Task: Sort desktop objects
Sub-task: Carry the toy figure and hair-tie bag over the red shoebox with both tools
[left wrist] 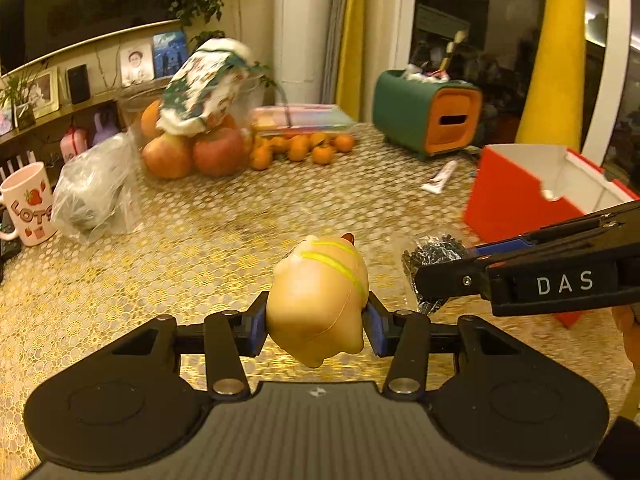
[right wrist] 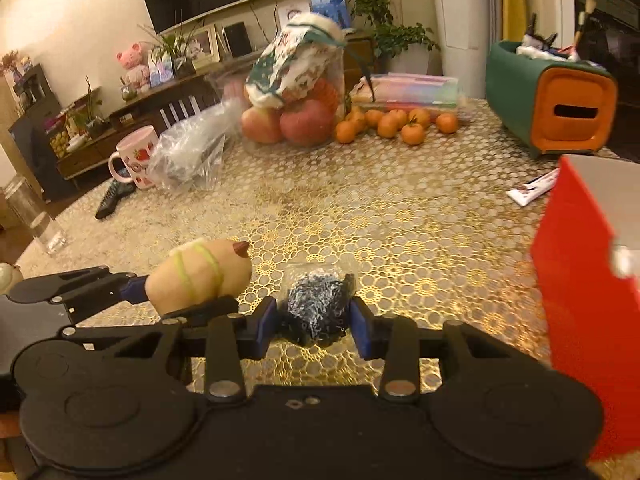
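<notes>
1. Left wrist view: the left gripper (left wrist: 318, 314) is clamped on a tan squishy toy (left wrist: 318, 300), held above the table (left wrist: 200, 248). The red box (left wrist: 516, 196) stands open at right, its interior white. The green organiser (left wrist: 404, 116) holds brushes.
2. Right wrist view: the right gripper (right wrist: 314, 322) is clamped on a clear bag of dark small items (right wrist: 316, 308), near the red box (right wrist: 580, 300). A clear bag at the back holds apples (right wrist: 308, 122).

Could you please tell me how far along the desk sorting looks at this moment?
Done: nothing is visibly sorted yet; the red box interior shows only white walls. In hand: the left claw grips a beige toy, and the right claw grips a small bag of dark bits, both above the table. Left: the tube, plastic bag and mug remain out.
</notes>
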Motion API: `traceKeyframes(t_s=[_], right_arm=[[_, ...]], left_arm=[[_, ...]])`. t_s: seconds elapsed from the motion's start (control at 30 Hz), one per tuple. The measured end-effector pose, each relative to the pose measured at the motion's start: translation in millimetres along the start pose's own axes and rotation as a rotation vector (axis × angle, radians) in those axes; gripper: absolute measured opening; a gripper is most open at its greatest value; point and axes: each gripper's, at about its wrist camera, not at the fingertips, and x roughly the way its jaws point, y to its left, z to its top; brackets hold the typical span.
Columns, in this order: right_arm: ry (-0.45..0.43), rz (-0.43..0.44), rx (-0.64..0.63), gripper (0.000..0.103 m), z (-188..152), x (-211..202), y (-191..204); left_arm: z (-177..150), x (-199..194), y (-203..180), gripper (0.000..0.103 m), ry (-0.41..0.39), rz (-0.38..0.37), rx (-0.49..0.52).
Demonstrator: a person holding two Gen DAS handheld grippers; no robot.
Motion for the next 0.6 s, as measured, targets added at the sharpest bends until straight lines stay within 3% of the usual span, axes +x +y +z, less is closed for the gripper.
traceKeyframes(t_s=[0.6], right_arm=[[-0.095,-0.057,0.045,0.038,-23.3,-109.3,-48.7]], left_arm=[[20.4,-50.2,-100.2,0.047,-0.057,-0.105,0.084]])
